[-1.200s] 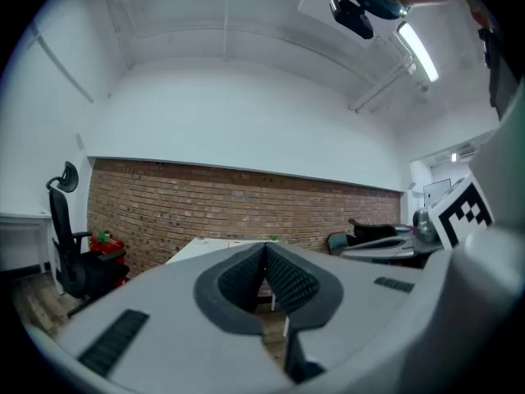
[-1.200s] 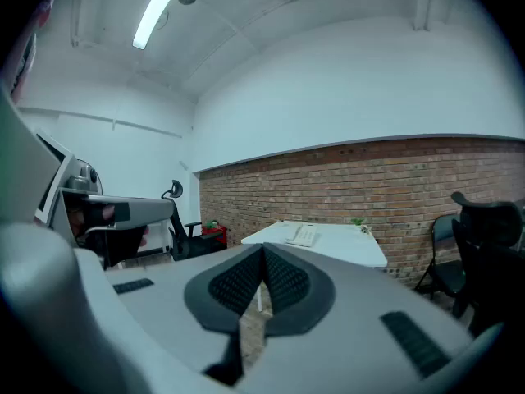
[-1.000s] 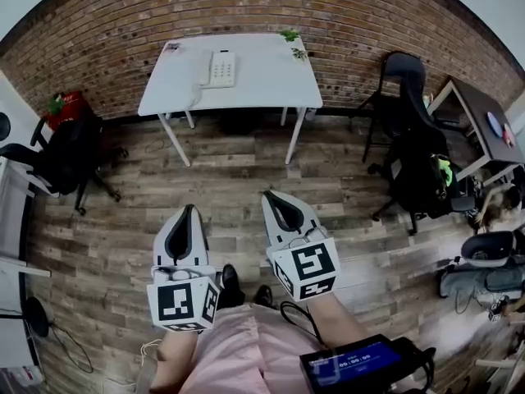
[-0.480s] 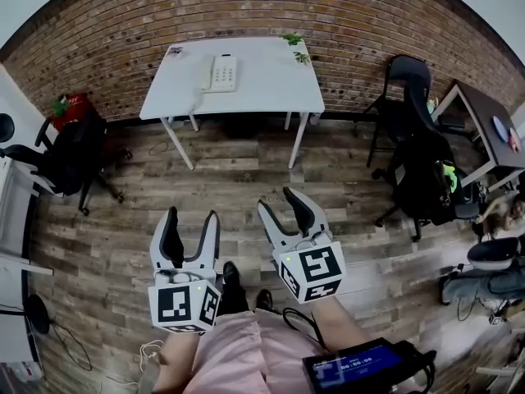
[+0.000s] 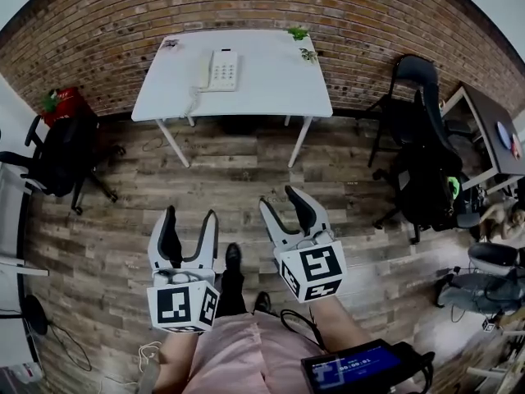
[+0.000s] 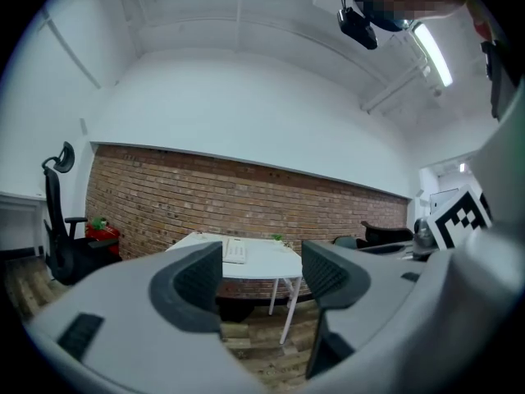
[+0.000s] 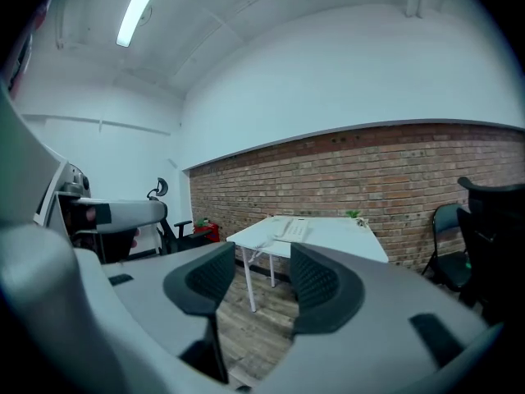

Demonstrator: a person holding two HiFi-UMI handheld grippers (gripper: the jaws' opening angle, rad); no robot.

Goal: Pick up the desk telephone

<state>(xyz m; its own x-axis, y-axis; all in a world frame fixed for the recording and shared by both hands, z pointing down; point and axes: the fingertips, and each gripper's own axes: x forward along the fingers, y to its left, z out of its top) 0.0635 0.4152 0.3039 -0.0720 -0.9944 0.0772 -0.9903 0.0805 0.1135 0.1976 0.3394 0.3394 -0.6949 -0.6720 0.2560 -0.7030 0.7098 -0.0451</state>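
Floor ahead: bare wooden floor [image 5: 238,179] lies open from the left gripper [image 5: 191,216] and right gripper [image 5: 280,199] to the table [image 5: 271,89].
Table front: the edge is free along its length, with only thin legs [image 5: 174,144] below.
Table top: the telephone [image 5: 221,70] sits at the back left of centre, its cord [image 5: 194,98] running toward the front-left edge; right of it is wide and bare.
Back right corner: small plants [image 5: 299,34].
Behind: the brick wall [image 5: 369,23] closes the far side.
Left: a black chair [image 5: 61,158], apart from the table.
Right: black chairs [image 5: 414,105] near that end.
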